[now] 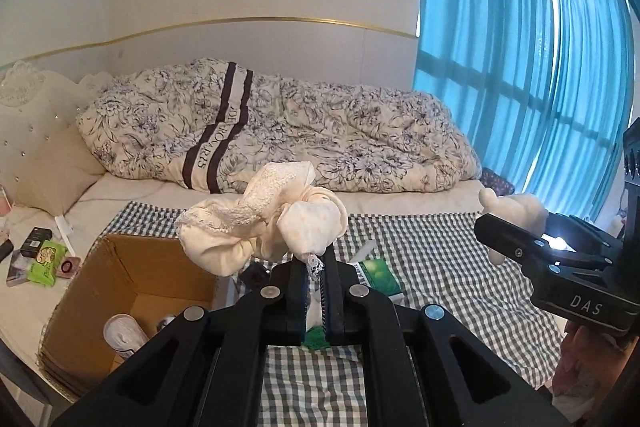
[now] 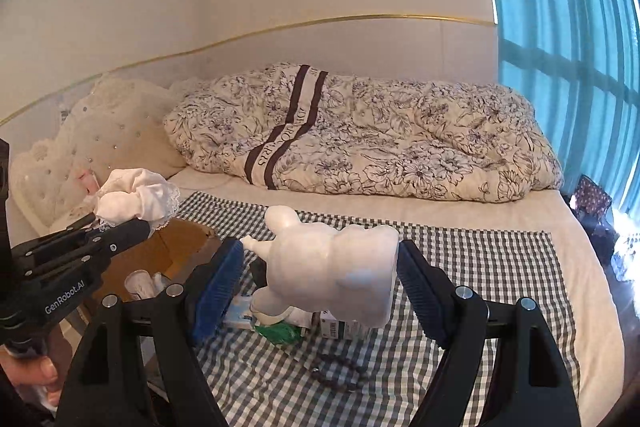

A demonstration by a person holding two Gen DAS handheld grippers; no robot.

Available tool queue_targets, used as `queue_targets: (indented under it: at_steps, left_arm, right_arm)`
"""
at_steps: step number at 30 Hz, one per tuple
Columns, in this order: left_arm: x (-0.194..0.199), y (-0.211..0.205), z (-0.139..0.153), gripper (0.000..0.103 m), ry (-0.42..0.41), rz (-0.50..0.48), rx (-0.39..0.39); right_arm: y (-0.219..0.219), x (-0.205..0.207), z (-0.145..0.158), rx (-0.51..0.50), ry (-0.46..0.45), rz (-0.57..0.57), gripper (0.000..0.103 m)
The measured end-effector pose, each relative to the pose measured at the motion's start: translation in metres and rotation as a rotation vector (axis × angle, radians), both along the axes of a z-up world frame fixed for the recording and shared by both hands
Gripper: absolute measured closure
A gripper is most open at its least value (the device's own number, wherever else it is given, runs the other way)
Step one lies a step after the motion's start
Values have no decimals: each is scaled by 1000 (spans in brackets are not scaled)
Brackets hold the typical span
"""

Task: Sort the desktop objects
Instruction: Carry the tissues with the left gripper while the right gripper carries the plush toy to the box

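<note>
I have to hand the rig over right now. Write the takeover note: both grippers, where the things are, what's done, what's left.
Left gripper: shut on the cream scrunchie, held up beside the cardboard box.
Right gripper: holds the white figurine above the checked cloth.
Done: a white roll is in the box.
Left: box both held items, then the green packet and dark beads on the cloth.
</note>
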State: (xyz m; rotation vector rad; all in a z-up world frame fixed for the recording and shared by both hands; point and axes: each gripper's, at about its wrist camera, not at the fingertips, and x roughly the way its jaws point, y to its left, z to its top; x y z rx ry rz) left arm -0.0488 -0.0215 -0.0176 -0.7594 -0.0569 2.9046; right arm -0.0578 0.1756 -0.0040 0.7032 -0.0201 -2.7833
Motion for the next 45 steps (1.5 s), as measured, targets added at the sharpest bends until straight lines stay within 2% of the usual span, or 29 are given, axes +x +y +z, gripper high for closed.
queue_targets:
  at_steps: [9, 16, 33, 45]
  left_arm:
    - [4, -29, 9, 98, 6, 53, -37]
    - [5, -66, 11, 98, -5, 121, -46]
    - [20, -148, 5, 98, -9, 248, 3]
    - [21, -179, -4, 98, -28, 282, 42]
  right_arm:
    - [-32, -4, 10, -2, 10, 58, 25]
    - [-67, -7, 10, -10, 2, 103, 25]
    - [-156, -21, -1, -15, -42, 222, 25]
    - [-196, -30, -9, 7, -61, 265, 25]
